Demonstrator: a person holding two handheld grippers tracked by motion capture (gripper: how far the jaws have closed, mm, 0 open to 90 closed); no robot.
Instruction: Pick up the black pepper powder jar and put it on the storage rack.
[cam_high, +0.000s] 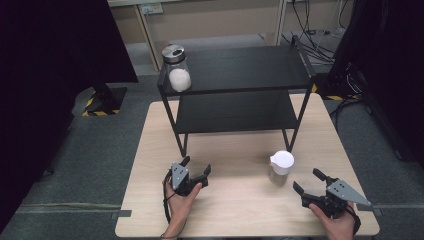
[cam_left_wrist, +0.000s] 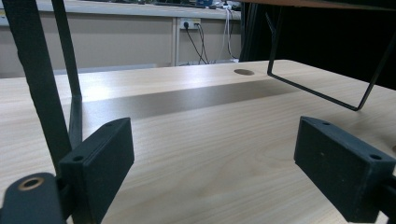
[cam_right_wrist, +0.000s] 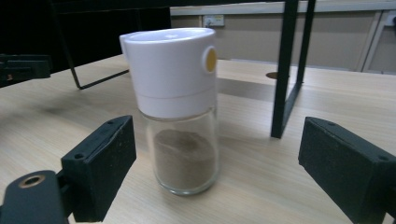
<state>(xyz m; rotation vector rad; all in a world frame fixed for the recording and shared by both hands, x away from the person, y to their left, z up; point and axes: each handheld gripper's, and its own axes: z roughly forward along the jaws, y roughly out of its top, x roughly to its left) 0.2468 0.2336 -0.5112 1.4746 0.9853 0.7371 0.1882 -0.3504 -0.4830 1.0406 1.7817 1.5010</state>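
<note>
Shaker (cam_right_wrist: 180, 112) upright on table (cam_high: 240, 210), ahead of right gripper (cam_high: 311, 181), jaws wide | left gripper (cam_high: 196, 167) wide, empty | rack (cam_high: 240, 90) behind

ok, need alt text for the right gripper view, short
A clear glass shaker with a white cap and a yellow dot, holding brown powder, stands upright on a light wooden table between the open black jaws of the right gripper, untouched. A black metal rack leg rises behind it.
</note>
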